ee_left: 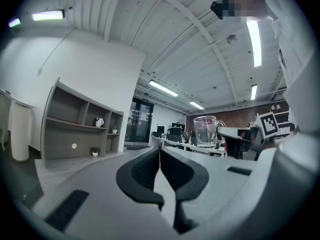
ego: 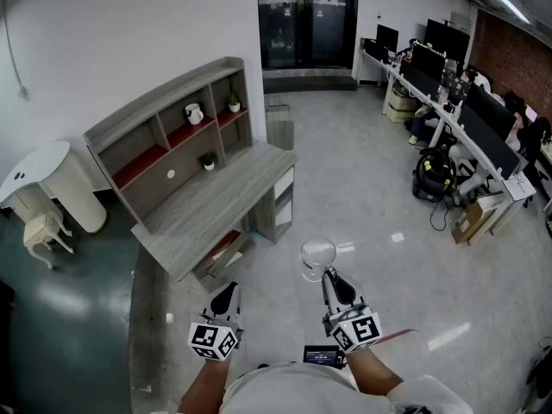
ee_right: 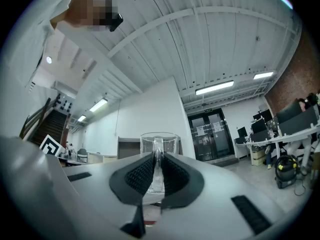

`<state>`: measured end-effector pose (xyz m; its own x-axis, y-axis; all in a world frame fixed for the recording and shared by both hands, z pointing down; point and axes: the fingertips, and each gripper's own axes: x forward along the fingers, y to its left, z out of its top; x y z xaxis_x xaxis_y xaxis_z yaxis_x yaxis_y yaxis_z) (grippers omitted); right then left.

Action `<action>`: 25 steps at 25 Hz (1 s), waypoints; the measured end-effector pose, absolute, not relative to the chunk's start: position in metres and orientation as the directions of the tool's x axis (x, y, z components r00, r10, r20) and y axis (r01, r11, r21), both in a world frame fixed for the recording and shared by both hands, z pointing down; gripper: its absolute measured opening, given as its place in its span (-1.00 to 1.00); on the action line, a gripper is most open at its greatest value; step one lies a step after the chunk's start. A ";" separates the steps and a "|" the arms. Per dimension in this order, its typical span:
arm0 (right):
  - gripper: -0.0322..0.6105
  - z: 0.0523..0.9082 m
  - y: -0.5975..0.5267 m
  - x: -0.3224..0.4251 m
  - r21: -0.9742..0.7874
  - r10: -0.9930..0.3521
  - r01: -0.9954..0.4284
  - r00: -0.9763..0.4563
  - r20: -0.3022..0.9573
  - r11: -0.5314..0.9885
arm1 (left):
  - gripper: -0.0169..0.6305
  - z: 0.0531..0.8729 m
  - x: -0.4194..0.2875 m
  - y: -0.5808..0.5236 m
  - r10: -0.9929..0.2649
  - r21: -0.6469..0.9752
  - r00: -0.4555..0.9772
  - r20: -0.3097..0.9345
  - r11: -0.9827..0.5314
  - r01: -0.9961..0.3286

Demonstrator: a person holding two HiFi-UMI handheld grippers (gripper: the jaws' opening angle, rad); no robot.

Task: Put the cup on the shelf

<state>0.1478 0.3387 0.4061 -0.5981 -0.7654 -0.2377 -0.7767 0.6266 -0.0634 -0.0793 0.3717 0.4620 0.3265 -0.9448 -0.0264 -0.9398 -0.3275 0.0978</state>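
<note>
Carry phase. We hold the cup (ego: 317, 257) in the right tool (ego: 328, 276), jaws clamped on its glass handle. The cup is upright in the air above the floor, well apart from the shelf (ego: 172, 128). Left tool (ego: 226, 296): jaws pressed together, nothing between them. Both forearms sit low and near the body, tools pointing forward. Next move, as we judge it: approach the counter (ego: 216, 210) and lift the cup to a free compartment.

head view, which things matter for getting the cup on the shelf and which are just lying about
For the job: clear glass handled cup, right gripper shut on its handle, grey wooden shelf unit.

Just about: shut, empty left gripper, small white jug, small potted green plants, round white table, black monitors.
</note>
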 end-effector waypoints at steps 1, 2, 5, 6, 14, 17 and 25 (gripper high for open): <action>-0.76 0.406 0.341 0.145 -0.054 -0.765 -0.778 -0.599 -0.236 0.626 | -0.91 0.462 -0.082 0.375 -0.946 0.100 0.323 -0.026 -0.324 -0.941; -0.76 0.406 0.344 0.142 -0.044 -0.765 -0.779 -0.600 -0.235 0.625 | -0.91 0.462 -0.085 0.378 -0.947 0.102 0.320 -0.026 -0.321 -0.941; -0.76 0.403 0.349 0.137 -0.002 -0.759 -0.781 -0.606 -0.238 0.625 | -0.91 0.463 -0.091 0.385 -0.946 0.111 0.322 -0.026 -0.323 -0.940; -0.76 0.401 0.350 0.137 0.009 -0.757 -0.782 -0.607 -0.241 0.623 | -0.91 0.463 -0.092 0.387 -0.945 0.113 0.326 -0.029 -0.327 -0.938; -0.76 0.401 0.357 0.136 0.001 -0.752 -0.776 -0.612 -0.246 0.631 | -0.91 0.462 -0.097 0.396 -0.942 0.137 0.331 -0.054 -0.335 -0.932; -0.76 0.404 0.359 0.138 -0.010 -0.753 -0.773 -0.614 -0.236 0.634 | -0.91 0.463 -0.094 0.399 -0.942 0.140 0.333 -0.048 -0.337 -0.931; -0.76 0.403 0.361 0.151 -0.032 -0.758 -0.777 -0.604 -0.246 0.629 | -0.91 0.468 -0.090 0.405 -0.942 0.177 0.332 -0.041 -0.334 -0.926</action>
